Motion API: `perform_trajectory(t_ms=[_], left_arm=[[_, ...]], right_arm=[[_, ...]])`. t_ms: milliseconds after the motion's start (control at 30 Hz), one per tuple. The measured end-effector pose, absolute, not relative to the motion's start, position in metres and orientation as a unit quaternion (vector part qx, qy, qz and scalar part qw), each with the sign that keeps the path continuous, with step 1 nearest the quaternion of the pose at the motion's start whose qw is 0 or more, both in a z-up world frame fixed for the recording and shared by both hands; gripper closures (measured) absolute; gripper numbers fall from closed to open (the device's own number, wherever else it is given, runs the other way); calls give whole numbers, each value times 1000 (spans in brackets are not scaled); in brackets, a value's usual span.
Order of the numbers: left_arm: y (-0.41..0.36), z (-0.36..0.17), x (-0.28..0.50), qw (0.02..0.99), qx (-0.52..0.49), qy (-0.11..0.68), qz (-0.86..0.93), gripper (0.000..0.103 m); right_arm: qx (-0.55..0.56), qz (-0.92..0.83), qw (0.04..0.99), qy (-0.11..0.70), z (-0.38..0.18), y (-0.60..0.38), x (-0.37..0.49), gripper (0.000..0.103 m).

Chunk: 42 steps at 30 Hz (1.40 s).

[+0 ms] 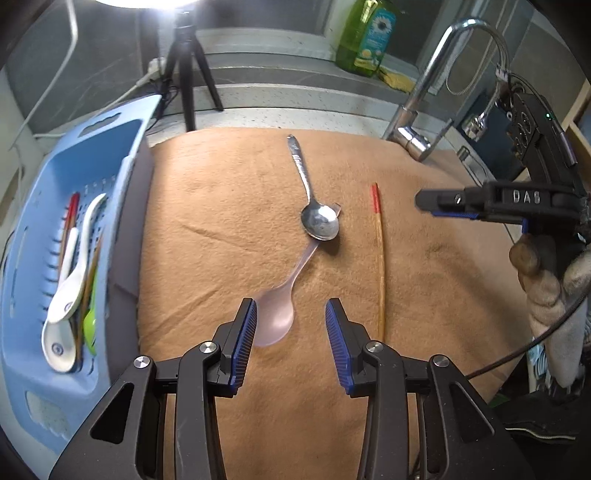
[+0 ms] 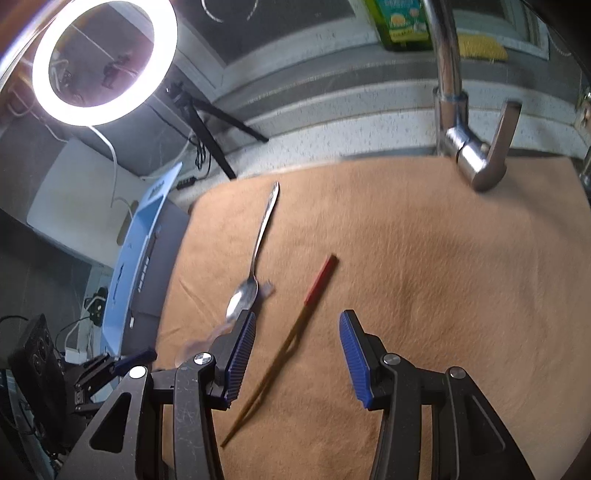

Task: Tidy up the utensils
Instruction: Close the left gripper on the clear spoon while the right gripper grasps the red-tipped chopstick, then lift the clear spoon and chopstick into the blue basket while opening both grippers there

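Observation:
A metal spoon (image 1: 314, 206) lies on the orange cloth (image 1: 221, 221), its bowl resting on the handle end of a translucent pink plastic spoon (image 1: 277, 314). A red-tipped wooden chopstick (image 1: 378, 258) lies to their right. My left gripper (image 1: 291, 325) is open just above the pink spoon's bowl. My right gripper (image 2: 297, 350) is open and empty, hovering over the chopstick (image 2: 295, 332); it also shows at the right in the left wrist view (image 1: 443, 206). The metal spoon (image 2: 255, 258) lies left of the right gripper.
A blue basket (image 1: 44, 369) at the left holds white ceramic spoons (image 1: 70, 280), a green utensil and chopsticks. A chrome faucet (image 1: 417, 110) stands at the back right, a tripod (image 1: 188, 74) with ring light (image 2: 103, 62) at the back, a green bottle (image 1: 365, 33) on the ledge.

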<state>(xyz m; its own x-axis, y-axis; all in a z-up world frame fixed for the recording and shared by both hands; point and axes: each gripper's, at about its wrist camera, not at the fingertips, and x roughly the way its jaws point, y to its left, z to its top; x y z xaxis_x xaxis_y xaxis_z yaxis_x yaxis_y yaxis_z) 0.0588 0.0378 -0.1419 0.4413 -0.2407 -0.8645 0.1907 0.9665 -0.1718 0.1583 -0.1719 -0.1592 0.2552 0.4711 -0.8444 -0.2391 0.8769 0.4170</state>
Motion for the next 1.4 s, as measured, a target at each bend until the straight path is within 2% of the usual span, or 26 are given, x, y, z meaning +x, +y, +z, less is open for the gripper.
perform_trajectory(t_ms=[267,400,600,767,867,933,1100,1400], left_arm=[[18,-162,86,835,17,531,-146,66],[11,-171,95,825,42,542,-155,67],[6,-179,102,815,63,551,-168,79],[3,-184,106,811,68,552,-181,80],[2,-184,107,811,67,550,-185,88],[1,-184,107,812,63,550,-187,92],[3,-184,105,813,48,549,-190,97],[-1,-182,87,809,18,551,-202,98]], right_arm=[[109,227,764,594,-183,-154,153,60],[105,226,758,603,-189,-145,151,68],[90,220,751,616,-199,-135,148,77],[89,217,749,620,-203,-128,148,80],[91,209,750,621,-207,-125,150,87],[93,205,751,620,-207,-124,150,89],[93,206,753,617,-207,-126,149,90],[124,205,745,623,-208,-145,139,96]])
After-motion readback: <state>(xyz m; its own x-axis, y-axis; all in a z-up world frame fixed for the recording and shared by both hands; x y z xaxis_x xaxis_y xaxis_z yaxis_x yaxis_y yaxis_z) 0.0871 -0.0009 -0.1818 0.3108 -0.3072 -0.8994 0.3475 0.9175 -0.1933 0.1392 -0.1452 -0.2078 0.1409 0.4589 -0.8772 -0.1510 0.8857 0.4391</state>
